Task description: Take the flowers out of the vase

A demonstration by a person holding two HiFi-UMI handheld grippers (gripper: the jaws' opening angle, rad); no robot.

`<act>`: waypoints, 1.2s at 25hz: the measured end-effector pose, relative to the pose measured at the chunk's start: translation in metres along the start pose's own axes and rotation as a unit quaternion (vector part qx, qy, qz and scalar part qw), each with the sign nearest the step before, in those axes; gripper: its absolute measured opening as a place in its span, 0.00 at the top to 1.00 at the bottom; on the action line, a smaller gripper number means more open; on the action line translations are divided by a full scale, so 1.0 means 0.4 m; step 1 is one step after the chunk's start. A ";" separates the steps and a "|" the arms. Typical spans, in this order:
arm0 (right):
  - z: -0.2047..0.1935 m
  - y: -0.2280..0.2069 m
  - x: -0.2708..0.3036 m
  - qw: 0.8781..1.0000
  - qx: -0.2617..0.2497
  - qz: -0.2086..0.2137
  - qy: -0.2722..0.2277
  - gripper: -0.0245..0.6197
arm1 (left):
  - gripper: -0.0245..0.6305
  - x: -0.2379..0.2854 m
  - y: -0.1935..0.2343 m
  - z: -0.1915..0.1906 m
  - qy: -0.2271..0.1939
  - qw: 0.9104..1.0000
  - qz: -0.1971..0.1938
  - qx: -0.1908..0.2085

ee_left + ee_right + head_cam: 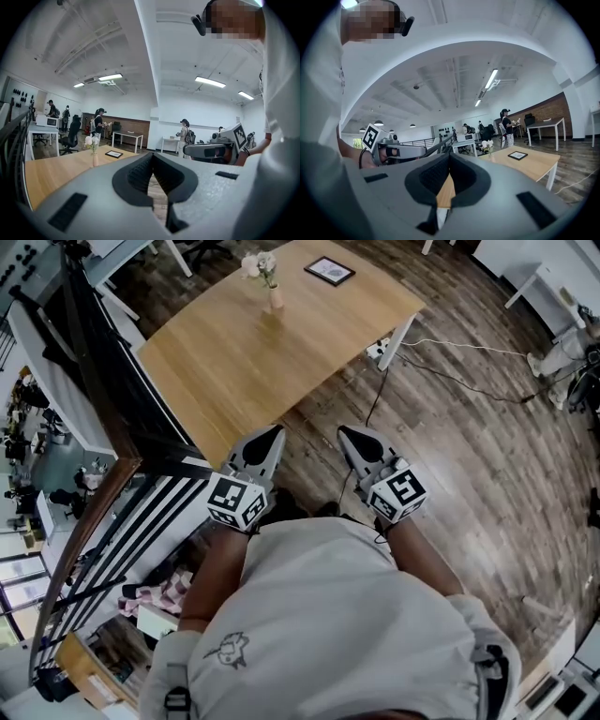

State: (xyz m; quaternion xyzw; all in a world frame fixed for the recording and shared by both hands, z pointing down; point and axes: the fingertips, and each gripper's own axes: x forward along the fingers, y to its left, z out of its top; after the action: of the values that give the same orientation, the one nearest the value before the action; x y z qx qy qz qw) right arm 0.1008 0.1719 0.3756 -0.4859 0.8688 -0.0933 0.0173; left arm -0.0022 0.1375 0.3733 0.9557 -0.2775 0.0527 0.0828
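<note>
**A:** Where are the flowers right now?

**B:** The flowers [260,265] stand upright in the vase [276,300], which is on the table [234,362] toward its far end. A dark framed picture [329,271] lies flat on the table just right of the vase, not touching it.

**A:** And the two grippers?

**B:** Both are off the table, held over the wooden floor [450,446] at its near corner and well apart from the vase. The left gripper [274,431] points at the table's near edge. Its jaws are clenched tip to tip with nothing between them. The right gripper [345,432] is just beside it, a little right of that corner. Its jaws are pressed together as well, and it holds nothing.

**A:** So nothing touches the vase?

**B:** Nothing. The flowers sit in it, untouched.

**A:** Anything else by the table?

**B:** A black railing [112,362] runs along the table's left side.
</note>
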 end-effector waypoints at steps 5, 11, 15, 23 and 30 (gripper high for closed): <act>-0.008 -0.042 0.069 1.000 0.006 0.001 0.009 0.95 | 0.96 0.045 0.061 0.020 -0.008 1.000 -0.008 -0.016; 0.021 -0.100 0.201 1.000 -0.002 -0.004 0.009 0.95 | 0.96 0.112 0.187 0.066 -0.025 0.999 -0.020 -0.017; 0.045 -0.123 0.310 1.000 -0.005 -0.008 0.009 0.95 | 0.96 0.143 0.289 0.090 -0.028 0.999 -0.029 -0.016; 0.071 -0.116 0.499 1.000 -0.018 -0.007 0.009 0.95 | 0.96 0.147 0.473 0.125 -0.036 0.999 -0.032 -0.011; 0.074 -0.125 0.591 0.999 -0.040 -0.002 0.030 0.95 | 0.96 0.146 0.557 0.136 -0.038 0.999 -0.024 -0.027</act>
State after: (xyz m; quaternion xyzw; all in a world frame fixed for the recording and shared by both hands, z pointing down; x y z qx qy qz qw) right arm 0.0218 -0.0581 0.3699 -0.4848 0.8711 -0.0727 -0.0286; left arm -0.0703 -0.0888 0.3572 0.9608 -0.2586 0.0069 0.0992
